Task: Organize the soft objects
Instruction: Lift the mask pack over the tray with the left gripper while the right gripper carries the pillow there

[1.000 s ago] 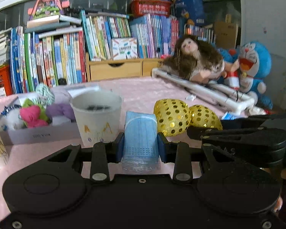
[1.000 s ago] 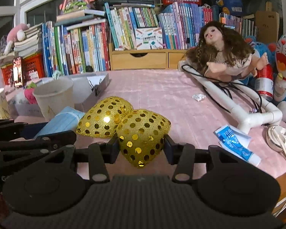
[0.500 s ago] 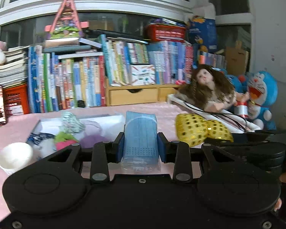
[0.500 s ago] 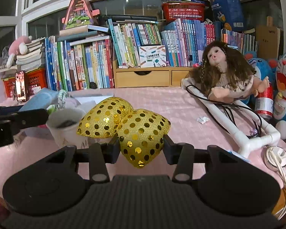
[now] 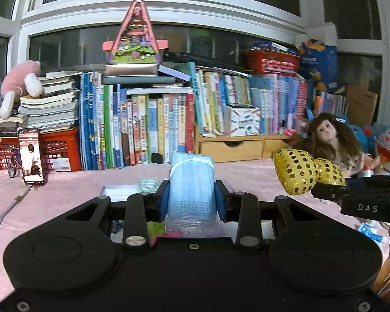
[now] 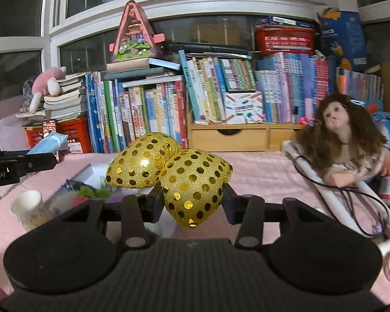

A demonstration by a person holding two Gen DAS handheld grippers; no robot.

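The left gripper [image 5: 192, 199] pinches a pack of blue face masks [image 5: 191, 182] between its blue pads, the pack's long axis running away from the camera toward the far row of books [image 5: 148, 130], raised above the white box [image 6: 91, 174] of soft things on the pink tablecloth [image 5: 65, 192]. To its right the right gripper [image 6: 191, 200] is pressed onto the near lobe of a gold sequinned bow [image 6: 169, 171], whose long axis slants far-left, its free lobe over the box. A paper cup [image 6: 28, 205] stands left of the box; a doll [image 6: 343, 143] lies far right across white pipes [image 6: 351, 200].
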